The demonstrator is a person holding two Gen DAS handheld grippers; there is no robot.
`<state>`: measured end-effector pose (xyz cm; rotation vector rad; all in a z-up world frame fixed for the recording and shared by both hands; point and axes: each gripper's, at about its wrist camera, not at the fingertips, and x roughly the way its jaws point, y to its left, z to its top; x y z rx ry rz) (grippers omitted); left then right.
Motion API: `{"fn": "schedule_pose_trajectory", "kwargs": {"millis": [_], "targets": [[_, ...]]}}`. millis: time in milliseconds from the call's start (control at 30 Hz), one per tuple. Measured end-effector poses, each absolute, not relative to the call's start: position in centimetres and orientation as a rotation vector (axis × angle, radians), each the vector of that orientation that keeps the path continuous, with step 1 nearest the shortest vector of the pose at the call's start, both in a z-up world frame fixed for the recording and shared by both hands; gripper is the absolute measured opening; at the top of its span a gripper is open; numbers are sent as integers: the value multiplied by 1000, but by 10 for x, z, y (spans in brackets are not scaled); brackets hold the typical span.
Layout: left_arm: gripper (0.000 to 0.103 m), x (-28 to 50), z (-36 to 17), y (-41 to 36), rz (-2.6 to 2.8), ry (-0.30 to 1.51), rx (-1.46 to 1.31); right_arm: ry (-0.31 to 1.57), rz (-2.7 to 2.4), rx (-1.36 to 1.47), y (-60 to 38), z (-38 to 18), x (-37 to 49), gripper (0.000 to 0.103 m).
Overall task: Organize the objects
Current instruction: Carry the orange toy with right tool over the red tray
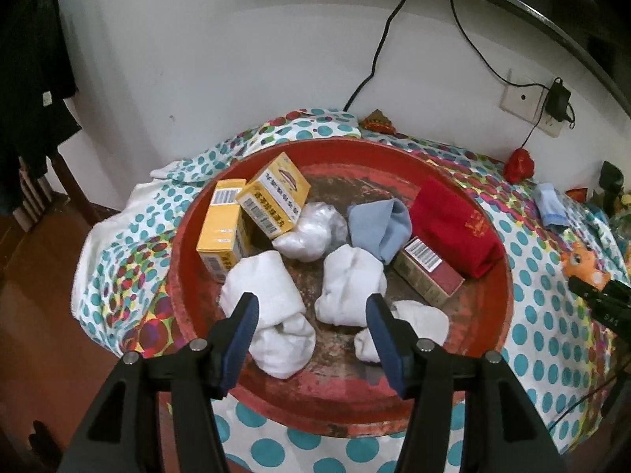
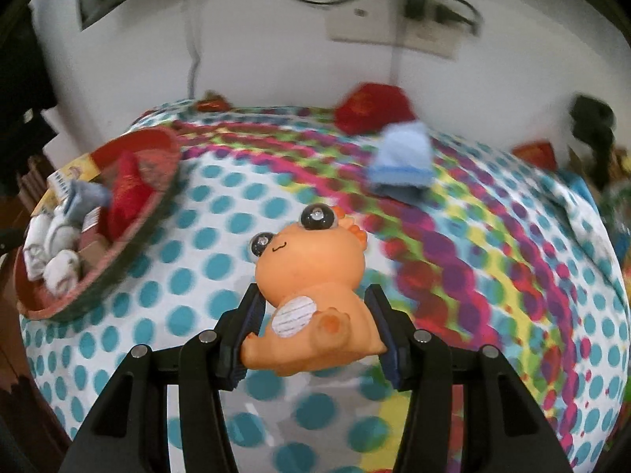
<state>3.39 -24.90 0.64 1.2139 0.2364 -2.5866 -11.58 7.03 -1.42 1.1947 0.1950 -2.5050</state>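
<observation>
Right gripper [image 2: 313,321]: we hold it clamped on the orange toy [image 2: 311,295], with both fingers pressed against the toy's flanks and the toy's head pointing away from the camera. In the right wrist view the toy sits above the spotted tablecloth [image 2: 236,213]; whether it touches the cloth we cannot tell. Left gripper [image 1: 311,321]: we keep it spread apart with nothing between its fingers, positioned over the near part of the red basin [image 1: 489,236].

Inside the basin we see two yellow boxes [image 1: 272,197] at the left, one leaning on the other, several white sock bundles [image 1: 268,295] toward the near side, a grey-blue sock [image 1: 378,228] in the middle, a dark red box [image 1: 428,276] beside it, and a red cloth [image 1: 453,224] against the right wall.

On the tablecloth outside the basin, a light blue sock [image 2: 402,161] lies well apart from the toy, with a red pouch [image 2: 370,106] just behind it near the wall. From the left wrist view, the toy appears at the far right, to the right of the basin.
</observation>
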Motion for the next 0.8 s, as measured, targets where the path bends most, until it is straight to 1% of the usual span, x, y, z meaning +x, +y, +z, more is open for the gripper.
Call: {"fn": "schedule_pose_trajectory", "kwargs": {"millis": [100, 433, 800], "targets": [[58, 35, 6, -253, -2575, 261, 1208, 205, -2457, 1175, 45, -10, -113, 50], [58, 34, 1, -255, -2527, 216, 1225, 285, -2368, 1088, -22, 8, -99, 50], [58, 33, -1, -257, -2525, 242, 1243, 375, -2271, 1064, -93, 11, -98, 50]]}}
